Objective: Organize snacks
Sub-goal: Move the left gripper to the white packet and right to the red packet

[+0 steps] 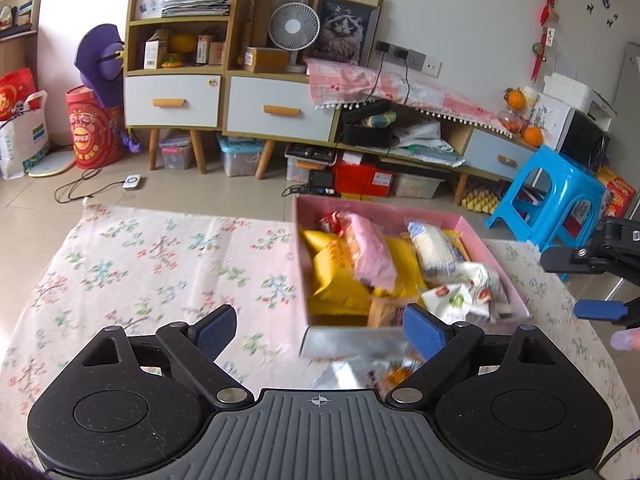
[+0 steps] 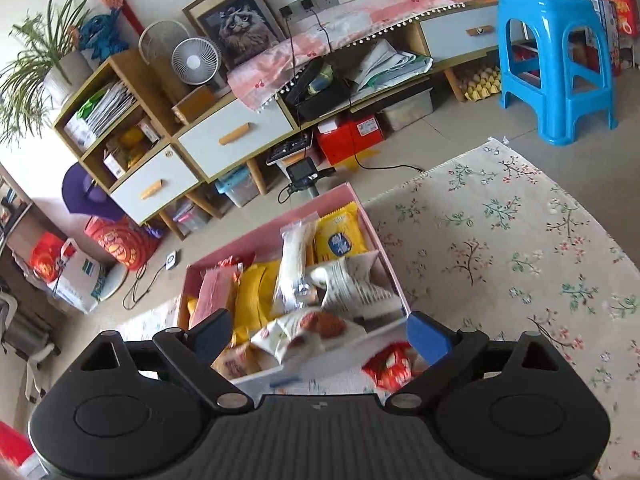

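On floral cloth — pink box (image 1: 516, 300) heaped with snack packets (image 1: 340, 280).

left gripper (image 1: 320, 326) and right gripper (image 2: 320, 336) gape wide, empty.

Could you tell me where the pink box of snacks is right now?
The pink box sits on the floral cloth, right of centre in the left wrist view, ahead of both grippers.
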`<act>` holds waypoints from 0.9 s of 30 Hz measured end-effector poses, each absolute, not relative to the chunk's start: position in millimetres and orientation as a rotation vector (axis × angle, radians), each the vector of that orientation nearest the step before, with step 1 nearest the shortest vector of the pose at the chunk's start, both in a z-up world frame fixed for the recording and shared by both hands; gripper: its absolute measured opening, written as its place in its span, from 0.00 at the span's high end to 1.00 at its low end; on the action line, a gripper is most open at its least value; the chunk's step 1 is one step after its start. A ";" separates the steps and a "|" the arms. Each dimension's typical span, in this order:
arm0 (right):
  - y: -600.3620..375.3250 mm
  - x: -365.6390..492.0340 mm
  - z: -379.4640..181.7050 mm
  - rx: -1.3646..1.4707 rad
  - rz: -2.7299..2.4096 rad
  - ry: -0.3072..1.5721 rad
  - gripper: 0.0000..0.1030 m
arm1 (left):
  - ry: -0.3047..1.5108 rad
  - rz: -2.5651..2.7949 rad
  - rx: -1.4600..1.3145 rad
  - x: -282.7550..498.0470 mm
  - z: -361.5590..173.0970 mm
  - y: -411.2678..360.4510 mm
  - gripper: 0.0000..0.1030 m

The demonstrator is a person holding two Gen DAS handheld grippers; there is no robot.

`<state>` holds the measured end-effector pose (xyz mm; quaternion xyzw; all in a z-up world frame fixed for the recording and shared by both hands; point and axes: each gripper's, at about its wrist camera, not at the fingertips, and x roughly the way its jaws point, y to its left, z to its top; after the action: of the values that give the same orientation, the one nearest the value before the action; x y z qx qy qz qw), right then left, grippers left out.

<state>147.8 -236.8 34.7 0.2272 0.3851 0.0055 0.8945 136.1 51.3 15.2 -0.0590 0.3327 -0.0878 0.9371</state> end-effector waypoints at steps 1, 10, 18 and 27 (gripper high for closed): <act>-236.2 143.0 34.8 0.467 0.013 0.798 0.15 | 0.684 -0.179 -0.115 133.7 14.5 52.6 0.11; -226.8 120.9 26.0 0.410 0.005 0.820 0.14 | 0.717 -0.176 -0.110 110.9 -4.5 63.7 0.11; -230.4 109.6 22.9 0.390 0.031 0.826 0.12 | 0.704 -0.224 -0.043 99.4 -13.7 66.6 0.11; -255.4 103.3 3.5 0.345 -0.028 0.852 0.11 | 0.724 -0.255 0.008 96.9 -33.4 56.3 0.10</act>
<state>103.3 -255.4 3.5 0.1664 0.4112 -0.0137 0.8961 96.9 56.3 -33.4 0.0037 0.3531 -0.1243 0.9273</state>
